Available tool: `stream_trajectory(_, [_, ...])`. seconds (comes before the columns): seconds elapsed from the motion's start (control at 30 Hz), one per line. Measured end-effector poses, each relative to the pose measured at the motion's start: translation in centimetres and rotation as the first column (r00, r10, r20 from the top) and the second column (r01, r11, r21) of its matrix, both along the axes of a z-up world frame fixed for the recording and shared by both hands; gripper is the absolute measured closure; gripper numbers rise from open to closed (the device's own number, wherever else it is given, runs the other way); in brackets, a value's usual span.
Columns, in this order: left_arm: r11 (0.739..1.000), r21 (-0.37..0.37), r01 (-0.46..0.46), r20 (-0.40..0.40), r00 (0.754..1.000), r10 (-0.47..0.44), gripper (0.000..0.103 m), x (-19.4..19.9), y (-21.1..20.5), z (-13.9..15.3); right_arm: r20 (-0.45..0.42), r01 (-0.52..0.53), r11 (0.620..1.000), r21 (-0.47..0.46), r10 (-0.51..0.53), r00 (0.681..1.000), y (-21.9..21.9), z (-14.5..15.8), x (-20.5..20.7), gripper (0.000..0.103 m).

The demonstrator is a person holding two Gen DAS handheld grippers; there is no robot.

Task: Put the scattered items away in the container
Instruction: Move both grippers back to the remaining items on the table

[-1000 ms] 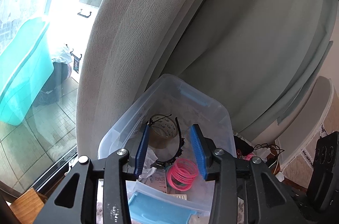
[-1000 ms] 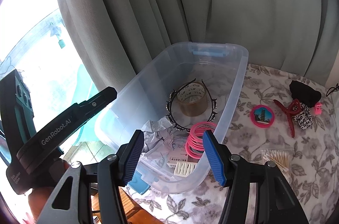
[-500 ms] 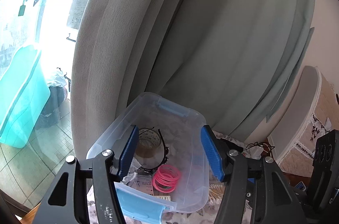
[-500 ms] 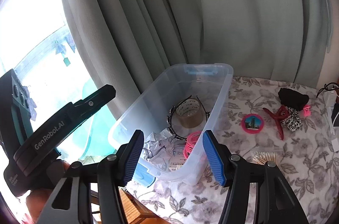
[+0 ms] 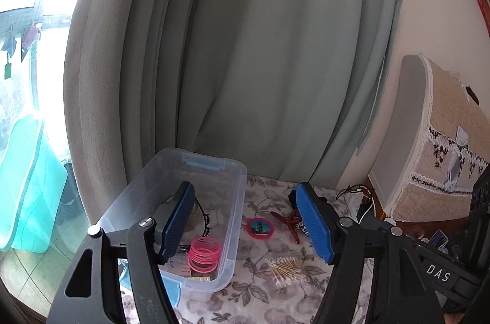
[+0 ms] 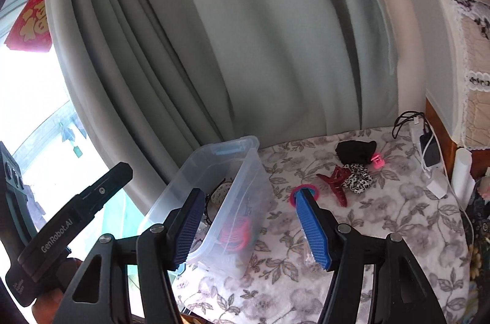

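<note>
Both empty tools, left [image 5: 245, 222] just widened and right [image 6: 249, 227] parted, are held above a clear rectangular plastic container [image 5: 235, 219], with the ribbed pink rings [image 5: 204, 254] at its 6 o'clock end.

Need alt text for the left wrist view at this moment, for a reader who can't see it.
The left gripper hangs open and empty above a clear plastic bin holding pink bangles, its jaws having just been opening. On the floral cloth beside the bin lie cotton swabs, a round pink item and a red hair claw.
</note>
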State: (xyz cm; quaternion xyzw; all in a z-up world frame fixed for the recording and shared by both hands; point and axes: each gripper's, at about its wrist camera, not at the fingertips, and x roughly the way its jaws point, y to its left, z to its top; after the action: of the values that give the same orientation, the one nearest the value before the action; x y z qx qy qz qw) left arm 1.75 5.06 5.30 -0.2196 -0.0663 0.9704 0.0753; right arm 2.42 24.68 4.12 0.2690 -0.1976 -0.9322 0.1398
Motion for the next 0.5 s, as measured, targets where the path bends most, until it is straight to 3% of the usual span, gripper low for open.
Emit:
stream_trajectory(0.13, [0.999,-0.039,0.036,0.010,0.999,-0.036,0.031,0.0,3.1,0.2,0.021,0.086,0.992,-0.095,-0.084,0.996,5.2,-0.7,0.8,0.037])
stream_trajectory(0.2, [0.996,-0.063,0.059,0.013,0.998,-0.058,0.031,0.1,4.4,0.1,0.028,0.137,0.987,-0.089,-0.135,0.990,7.3,-1.2,1.2,0.023])
stream_trajectory(0.3, [0.991,-0.093,0.098,0.020,0.995,-0.096,0.031,0.1,6.5,-0.2,-0.003,0.198,0.974,-0.107,-0.200,0.980,9.9,-1.7,2.1,0.018])
stream_trajectory(0.4, [0.984,-0.117,0.134,0.040,0.991,-0.130,0.031,0.0,8.2,-0.6,-0.019,0.213,0.961,-0.178,-0.219,0.975,12.2,-2.5,2.6,0.005])
stream_trajectory(0.5, [0.978,-0.144,0.151,0.069,0.987,-0.142,0.031,-0.6,9.6,-1.5,-0.052,0.225,0.953,-0.204,-0.240,0.969,13.5,-3.1,2.8,0.000])
